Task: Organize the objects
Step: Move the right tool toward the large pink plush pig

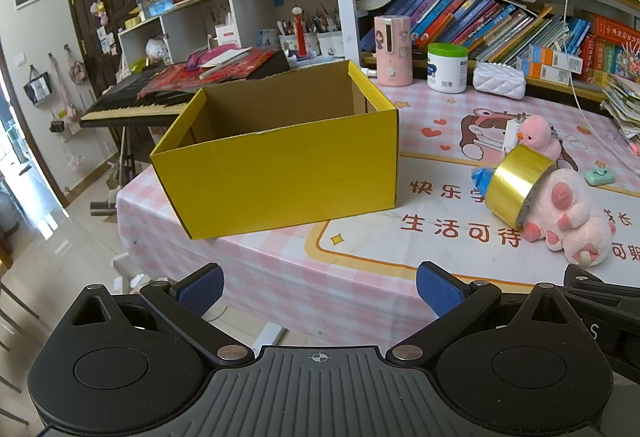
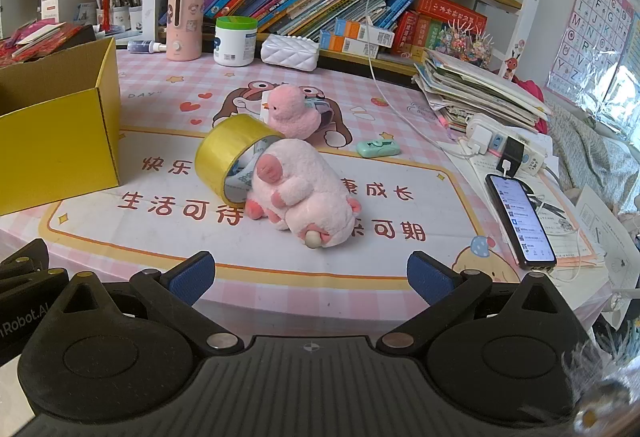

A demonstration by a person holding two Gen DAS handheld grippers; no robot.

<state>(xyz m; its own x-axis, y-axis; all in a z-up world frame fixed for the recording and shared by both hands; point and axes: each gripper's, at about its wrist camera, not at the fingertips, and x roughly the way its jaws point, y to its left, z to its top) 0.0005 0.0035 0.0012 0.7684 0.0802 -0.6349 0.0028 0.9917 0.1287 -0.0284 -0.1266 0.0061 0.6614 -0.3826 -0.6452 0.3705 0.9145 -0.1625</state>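
desk (image 2: 400,261): pink checked cloth | yellow box (image 1: 280,173): open top, on desk's left | pink plush toy (image 2: 308,197): lying mid-desk, touching gold tape roll (image 2: 228,153) | small pink duck (image 2: 292,113): just behind | left claw (image 1: 320,289): wide open, holding nothing | right claw (image 2: 312,277): wide open, holding nothing

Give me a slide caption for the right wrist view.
Open right gripper faces pink plush toy and gold tape roll.

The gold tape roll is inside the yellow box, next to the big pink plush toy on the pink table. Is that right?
Not quite. The tape roll is not inside the box. It stands on the table, outside the box and leaning against the big plush toy. The right wrist view shows this; the left wrist view shows nothing in the part of the box it can see.
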